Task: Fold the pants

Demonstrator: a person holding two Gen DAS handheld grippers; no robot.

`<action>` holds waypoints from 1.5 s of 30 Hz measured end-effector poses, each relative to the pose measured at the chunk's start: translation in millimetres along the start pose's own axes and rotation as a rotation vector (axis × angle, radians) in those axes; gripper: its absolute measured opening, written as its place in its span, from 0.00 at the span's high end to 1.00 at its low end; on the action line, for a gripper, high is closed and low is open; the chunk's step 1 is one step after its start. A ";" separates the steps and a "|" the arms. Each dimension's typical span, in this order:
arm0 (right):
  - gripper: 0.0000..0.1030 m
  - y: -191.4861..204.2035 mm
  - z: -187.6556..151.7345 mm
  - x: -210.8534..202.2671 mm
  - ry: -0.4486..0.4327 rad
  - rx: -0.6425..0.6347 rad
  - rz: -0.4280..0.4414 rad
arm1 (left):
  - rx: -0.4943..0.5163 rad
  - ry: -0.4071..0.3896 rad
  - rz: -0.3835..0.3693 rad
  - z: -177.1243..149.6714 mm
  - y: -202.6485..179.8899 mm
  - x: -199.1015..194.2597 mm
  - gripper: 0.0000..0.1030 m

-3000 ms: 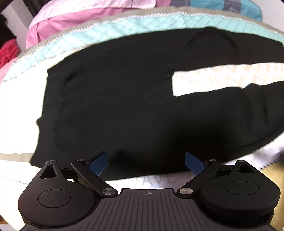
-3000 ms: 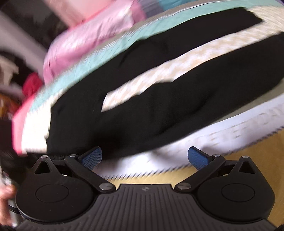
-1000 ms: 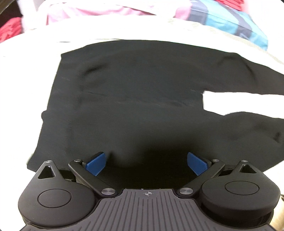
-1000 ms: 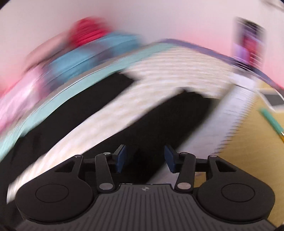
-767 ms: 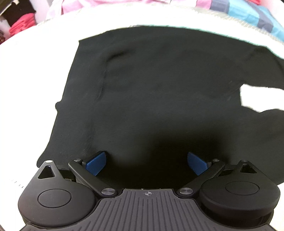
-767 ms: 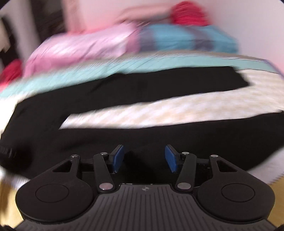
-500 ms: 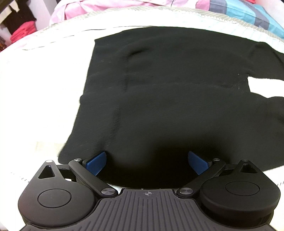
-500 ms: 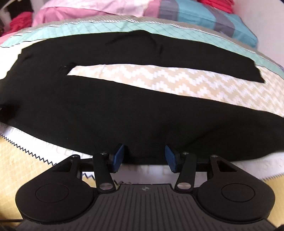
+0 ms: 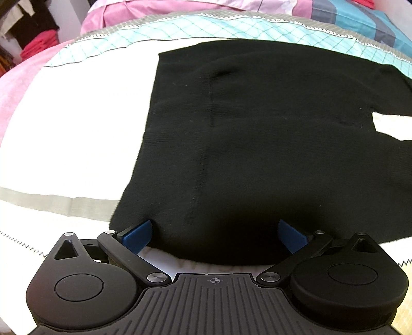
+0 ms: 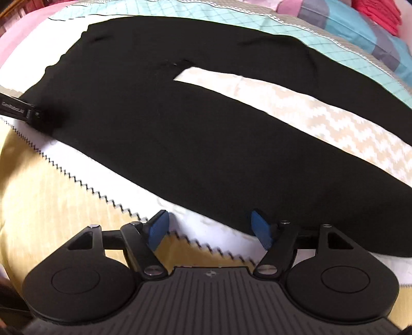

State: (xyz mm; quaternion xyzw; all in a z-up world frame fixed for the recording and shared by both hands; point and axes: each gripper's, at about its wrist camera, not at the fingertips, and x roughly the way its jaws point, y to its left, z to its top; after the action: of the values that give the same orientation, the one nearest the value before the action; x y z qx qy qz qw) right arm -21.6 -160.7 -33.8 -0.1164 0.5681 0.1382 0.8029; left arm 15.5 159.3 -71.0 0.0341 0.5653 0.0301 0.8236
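Your left tongs (image 9: 215,233), wide open and empty, straddle the near waist edge of the black knit pants (image 9: 257,144); your right tongs (image 10: 209,226), likewise open, sit beside the near leg, which runs rightward.

Left tool (image 9: 215,233) spread wide, right tool (image 10: 209,228) spread, both low

One pair of black pants (image 10: 180,123), with two legs showing in the right wrist view and only the start of the split in the left wrist view. Two grippers: left gripper (image 9: 215,233) and right gripper (image 10: 209,228), each with two blue finger pads (image 9: 136,235), so four pads total. One patterned bedspread (image 10: 334,121) under the pants. One pink pillow (image 9: 164,10). One blue striped pillow (image 10: 360,33). One red clothing pile (image 10: 376,13).
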 end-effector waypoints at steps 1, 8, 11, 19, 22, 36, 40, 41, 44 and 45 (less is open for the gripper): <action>0.30 3.9 -0.1 -5.6 -0.029 -0.023 -0.014 | -0.005 -0.001 -0.002 -0.8 1.6 -2.2 0.00; 0.27 83.1 21.7 -9.8 -0.217 -0.316 0.114 | -0.102 -0.008 0.005 -0.8 21.4 -13.7 0.00; 0.29 104.9 29.0 18.1 -0.210 -0.360 0.152 | -0.134 -0.023 0.005 -3.7 26.9 -25.2 0.00; 0.76 96.5 20.0 7.1 -0.147 -0.317 0.292 | -0.176 -0.050 0.017 -14.8 44.6 -39.6 0.00; 0.72 96.6 17.8 -3.4 -0.139 -0.367 0.299 | -0.214 -0.056 0.017 -20.0 55.0 -43.5 0.00; 0.78 211.2 106.5 56.7 -0.262 -0.438 0.501 | -0.323 -0.066 0.095 -61.7 92.6 -66.5 0.00; 0.96 263.0 108.5 46.3 -0.348 -0.618 0.467 | -0.330 -0.060 0.117 -70.5 95.5 -65.8 0.00; 0.96 259.4 111.6 40.9 -0.339 -0.645 0.489 | -0.334 -0.061 0.114 -72.3 96.8 -66.0 0.00; 0.68 225.9 126.6 23.9 -0.367 -0.565 0.545 | -0.349 -0.074 0.104 -75.8 99.9 -68.6 0.00; 0.66 217.9 132.7 25.2 -0.379 -0.534 0.525 | -0.353 -0.079 0.104 -76.7 100.2 -68.7 0.00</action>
State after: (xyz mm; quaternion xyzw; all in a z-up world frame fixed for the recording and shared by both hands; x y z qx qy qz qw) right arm 26.0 90.8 -20.7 -0.1441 0.3651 0.4993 0.7725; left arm -81.9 254.7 -25.6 -0.0805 0.5161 0.1700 0.8356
